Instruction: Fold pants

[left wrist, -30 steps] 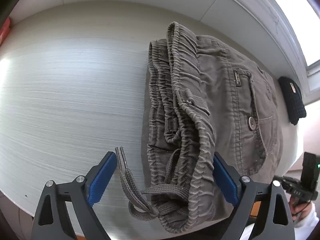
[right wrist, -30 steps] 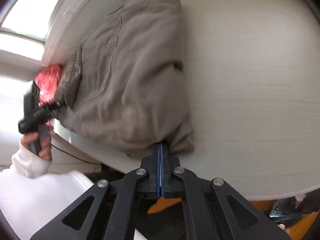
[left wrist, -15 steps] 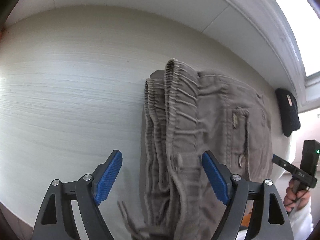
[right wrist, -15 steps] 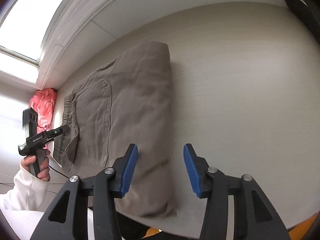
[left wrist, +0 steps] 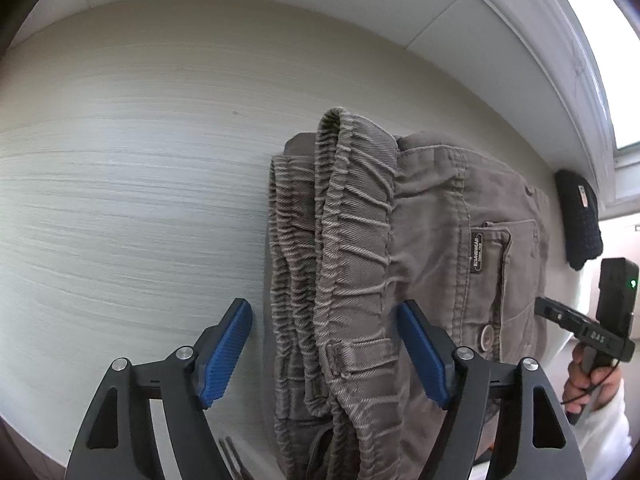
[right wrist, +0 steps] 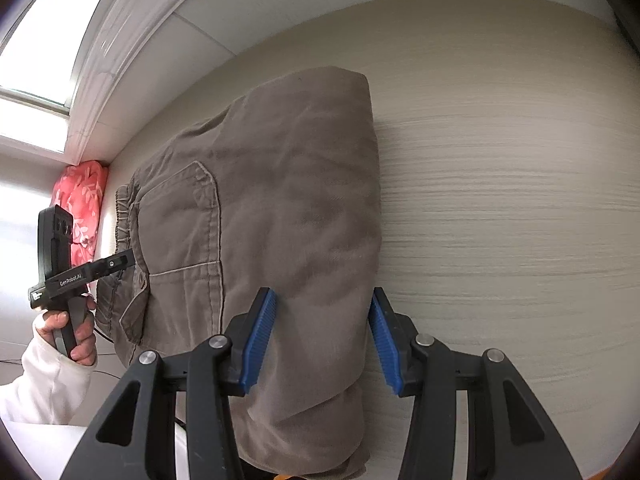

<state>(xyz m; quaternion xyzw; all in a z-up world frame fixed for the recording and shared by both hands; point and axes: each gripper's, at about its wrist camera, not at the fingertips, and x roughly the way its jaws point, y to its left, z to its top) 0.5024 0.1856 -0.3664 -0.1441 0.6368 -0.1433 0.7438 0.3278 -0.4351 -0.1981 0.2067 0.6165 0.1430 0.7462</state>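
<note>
Pants lie folded into a thick bundle on the pale wood-grain worktop, near its far edge under the window sill. The gathered elastic waistband faces my left side, and a back pocket with a button sits beside it. My left claw hovers over that waistband end with its 2 blue pads apart; its jaws are closing, the bunched waistband lies between them as seen from above, and neither pad presses the cloth. My right claw hangs over the opposite, smooth folded end of the pants, its jaws parted and gripping nothing, the fabric edge showing between the pads. A red patterned cloth lies at the corner by the window, and a dark knitted item rests on the worktop just beyond the pants.
</note>
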